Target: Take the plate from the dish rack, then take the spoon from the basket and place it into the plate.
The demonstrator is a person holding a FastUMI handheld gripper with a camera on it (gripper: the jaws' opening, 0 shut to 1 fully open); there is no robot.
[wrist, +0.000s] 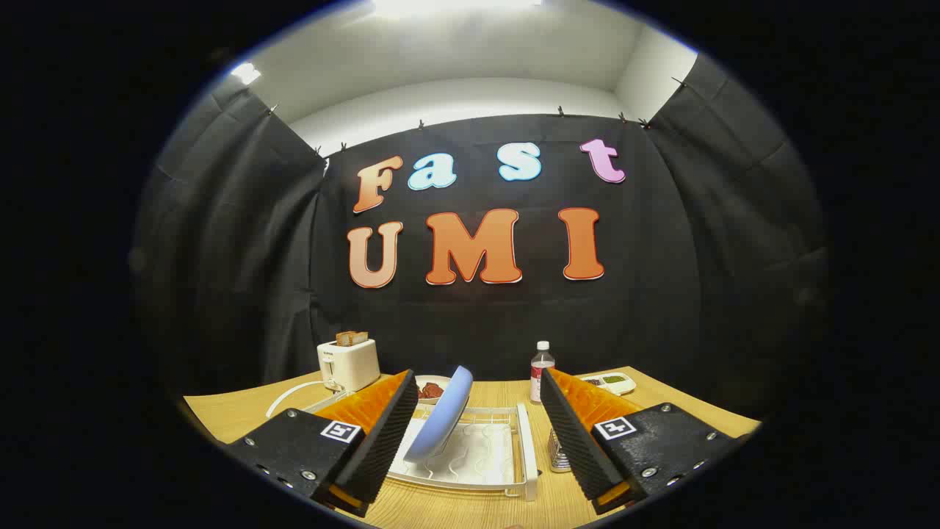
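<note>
The tongs gape wide and empty, ahead of them the round pale-blue plate leaning on edge in the white wire dish rack, easy to pinch.

You've got the gripper fingers spread wide, holding nothing; their inner pads look ribbed, matt. Between them, a smooth, slightly glossy blue plate leans in a white wire dish rack, coated-looking. The table is pale wood grain, matt. Far left, a glossy white plastic-looking toaster. Far right, a clear plastic bottle. The shiny metal-looking basket is just beside the rack.
</note>
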